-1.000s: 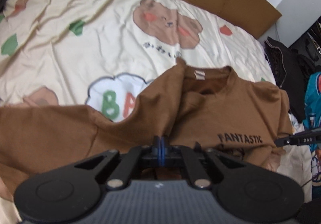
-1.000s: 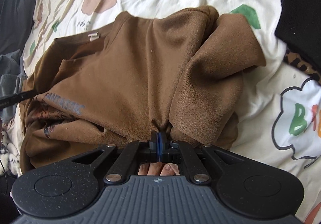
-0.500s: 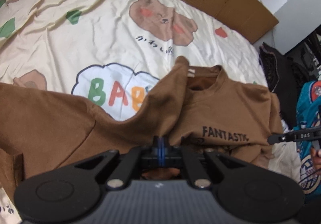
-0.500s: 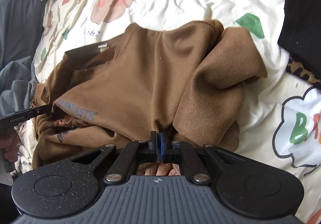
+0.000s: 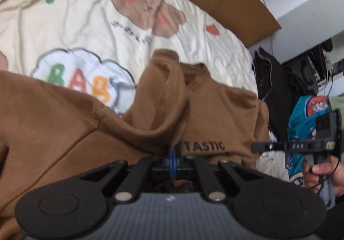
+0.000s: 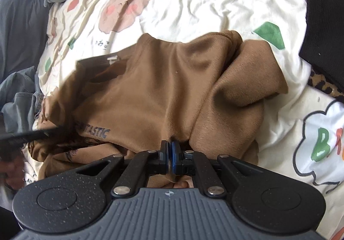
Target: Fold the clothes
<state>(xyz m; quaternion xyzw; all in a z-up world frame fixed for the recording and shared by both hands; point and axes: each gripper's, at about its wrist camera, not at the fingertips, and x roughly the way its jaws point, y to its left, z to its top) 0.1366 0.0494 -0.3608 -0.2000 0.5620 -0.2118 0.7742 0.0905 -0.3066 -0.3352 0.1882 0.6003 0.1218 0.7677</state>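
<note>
Swinging its pinched fold rightward since earlier, left tool [image 5: 173, 155] and right tool [image 6: 169, 154] both clamp the brown T-shirt [image 6: 163, 89] mid-fold; laying it flat likely follows.

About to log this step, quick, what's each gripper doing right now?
Left gripper: jaws closed, pinching the brown shirt.
Right gripper: jaws closed on a fold of the same shirt.

Left gripper [image 5: 172, 157] angled steeply downward, jaws pinched together on brown fabric. Right gripper [image 6: 169, 155] likewise tilted down, blue pads [image 6: 173, 157] nearly meeting with a fold of the same cloth nipped between. Right hand [image 5: 322, 173] wrapped around its handle, fingers curled, seen at the left camera's right edge.
</note>
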